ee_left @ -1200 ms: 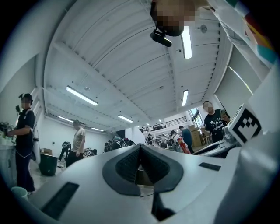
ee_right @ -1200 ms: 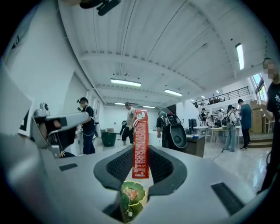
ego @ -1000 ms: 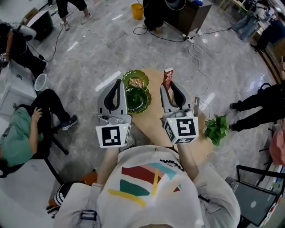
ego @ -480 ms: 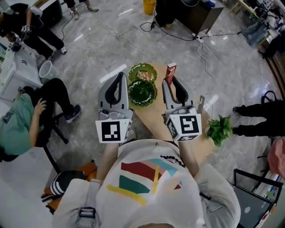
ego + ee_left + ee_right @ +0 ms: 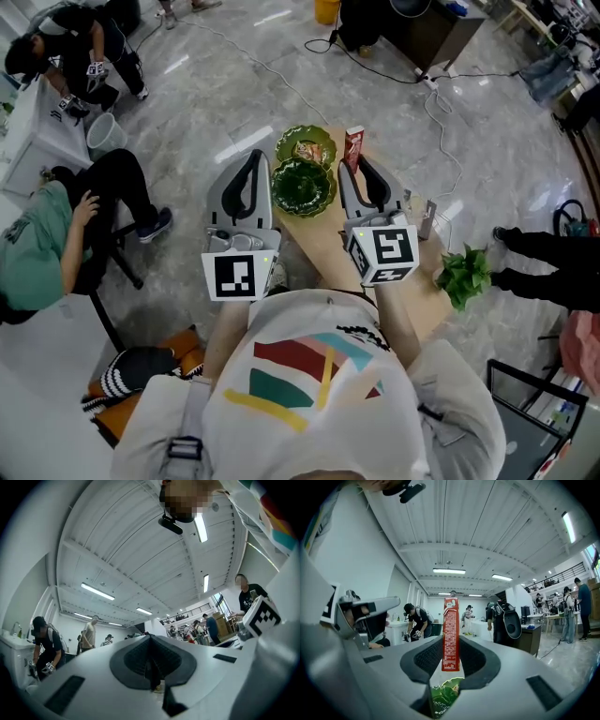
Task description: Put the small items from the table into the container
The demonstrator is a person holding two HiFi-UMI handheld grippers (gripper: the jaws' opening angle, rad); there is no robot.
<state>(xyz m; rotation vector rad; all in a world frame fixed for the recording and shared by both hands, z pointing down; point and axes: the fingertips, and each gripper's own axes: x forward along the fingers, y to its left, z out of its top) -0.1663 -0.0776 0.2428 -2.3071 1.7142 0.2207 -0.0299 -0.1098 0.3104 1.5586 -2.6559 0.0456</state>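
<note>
My right gripper (image 5: 354, 171) is shut on a slim red packet (image 5: 354, 146), which stands upright between its fingertips above the wooden table (image 5: 328, 246). In the right gripper view the red packet (image 5: 450, 634) fills the gap between the jaws, with a green dish (image 5: 444, 694) below it. Just left of the packet sit a dark green glass dish (image 5: 302, 185) and, behind it, a lighter green dish (image 5: 306, 147) holding an orange wrapper. My left gripper (image 5: 252, 157) hovers left of the dishes, off the table's edge. Its jaws (image 5: 151, 641) are together with nothing between them.
A small leafy plant (image 5: 464, 274) sits at the table's right end, and a small upright stand (image 5: 427, 219) is beside my right gripper. A person (image 5: 56, 246) sits on a chair at the left. Cables (image 5: 441, 112) run over the marble floor.
My right gripper has carried the red packet a little lower and nearer the green dishes. The left gripper has drifted slightly and stays shut.
</note>
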